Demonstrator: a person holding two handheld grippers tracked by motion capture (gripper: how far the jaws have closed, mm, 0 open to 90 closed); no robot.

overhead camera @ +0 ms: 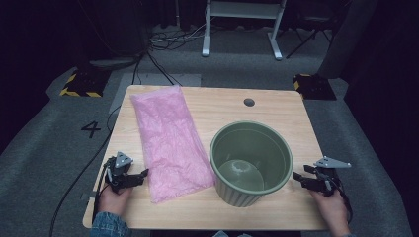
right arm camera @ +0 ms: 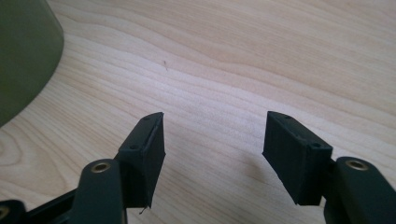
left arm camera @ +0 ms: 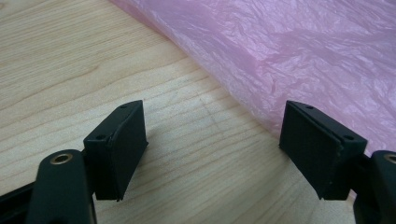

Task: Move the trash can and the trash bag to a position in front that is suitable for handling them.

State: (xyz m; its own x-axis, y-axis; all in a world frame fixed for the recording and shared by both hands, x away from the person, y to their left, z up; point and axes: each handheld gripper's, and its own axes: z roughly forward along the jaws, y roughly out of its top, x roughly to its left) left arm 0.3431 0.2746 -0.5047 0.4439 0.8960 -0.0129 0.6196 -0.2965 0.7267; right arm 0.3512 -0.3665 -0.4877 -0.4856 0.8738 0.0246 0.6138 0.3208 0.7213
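A pink plastic bag [overhead camera: 170,140] is laid flat on the wooden table [overhead camera: 276,111], on its left half. It is thin, translucent and finely crinkled, with a pale sheen along its creases, as is seen close up in the left gripper view [left arm camera: 289,51]. Its outline is a long, narrow strip. Its long axis is set from the far left of the tabletop toward the near middle, so that the near end is pointed toward the person and slightly rightward; the far end is placed close to the table's back edge.

Just beside the bag's near right corner a ribbed, olive-green plastic bin [overhead camera: 251,160] is stood upright, its mouth open upward; whether the two touch cannot be told.

The left gripper [overhead camera: 140,176] is held low near the table's near left corner, just beside the bag's near left edge. Its jaws are spread wide, with nothing gripped between them [left arm camera: 212,149]; one jaw is seen at the bag's edge.

The right gripper [overhead camera: 299,178] is held to the right of the bin, directed toward its wall. Its jaws are likewise parted widely over bare wood [right arm camera: 212,156], and nothing is clasped.
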